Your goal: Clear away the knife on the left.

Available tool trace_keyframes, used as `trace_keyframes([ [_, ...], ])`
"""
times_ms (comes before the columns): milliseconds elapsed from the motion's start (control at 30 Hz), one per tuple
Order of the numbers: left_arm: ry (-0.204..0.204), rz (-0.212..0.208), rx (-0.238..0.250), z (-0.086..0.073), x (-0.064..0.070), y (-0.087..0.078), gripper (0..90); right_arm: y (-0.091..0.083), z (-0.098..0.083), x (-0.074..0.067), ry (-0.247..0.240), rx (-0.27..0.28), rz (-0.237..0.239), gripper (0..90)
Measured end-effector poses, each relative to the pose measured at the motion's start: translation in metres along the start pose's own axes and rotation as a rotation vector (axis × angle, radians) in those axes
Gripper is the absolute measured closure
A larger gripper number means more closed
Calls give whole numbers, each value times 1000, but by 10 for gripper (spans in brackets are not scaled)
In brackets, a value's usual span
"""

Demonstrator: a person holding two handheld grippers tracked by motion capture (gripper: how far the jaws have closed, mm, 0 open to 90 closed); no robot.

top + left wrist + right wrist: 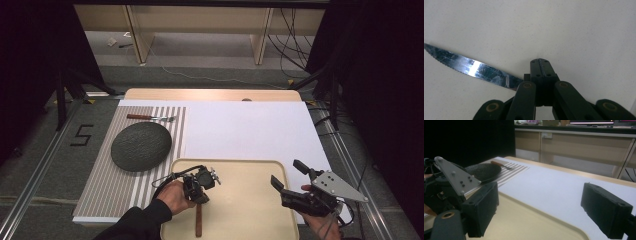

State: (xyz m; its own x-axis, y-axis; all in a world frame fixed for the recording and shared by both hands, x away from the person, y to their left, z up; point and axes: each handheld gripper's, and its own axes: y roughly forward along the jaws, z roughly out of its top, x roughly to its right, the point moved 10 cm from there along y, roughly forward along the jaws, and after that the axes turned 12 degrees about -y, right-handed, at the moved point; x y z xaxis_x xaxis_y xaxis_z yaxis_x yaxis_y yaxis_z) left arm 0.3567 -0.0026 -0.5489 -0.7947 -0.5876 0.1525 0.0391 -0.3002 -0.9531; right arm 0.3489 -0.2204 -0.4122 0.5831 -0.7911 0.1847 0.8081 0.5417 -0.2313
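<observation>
Over the tray (235,200), left hand-held gripper (541,66) clamped on knife (471,67); right hand-held gripper (289,176) jaws wide, holding nothing

Knife (199,220): brown handle, serrated steel blade, flat on beige tray (250,210).

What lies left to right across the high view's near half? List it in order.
Striped mat → dark plate → left gripper, shut on the knife → tray → right gripper, open.
</observation>
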Motion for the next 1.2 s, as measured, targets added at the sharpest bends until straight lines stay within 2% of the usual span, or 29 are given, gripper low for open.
trace_keyframes([
  [100,-3,-6,8,-1,0,-3,899,0,0,0,0,0,-1,155],
  [367,-6,-16,-27,-13,-1,-2,899,0,0,0,0,-2,0,156],
  [700,-1,-27,-41,-25,-5,-5,899,0,-1,0,0,-4,0,156],
  [800,4,-29,-49,-30,-7,-7,899,0,-1,0,-1,-5,-1,156],
  [1200,-20,-31,-67,-49,-20,-14,900,1,-1,0,-1,-5,0,156],
])
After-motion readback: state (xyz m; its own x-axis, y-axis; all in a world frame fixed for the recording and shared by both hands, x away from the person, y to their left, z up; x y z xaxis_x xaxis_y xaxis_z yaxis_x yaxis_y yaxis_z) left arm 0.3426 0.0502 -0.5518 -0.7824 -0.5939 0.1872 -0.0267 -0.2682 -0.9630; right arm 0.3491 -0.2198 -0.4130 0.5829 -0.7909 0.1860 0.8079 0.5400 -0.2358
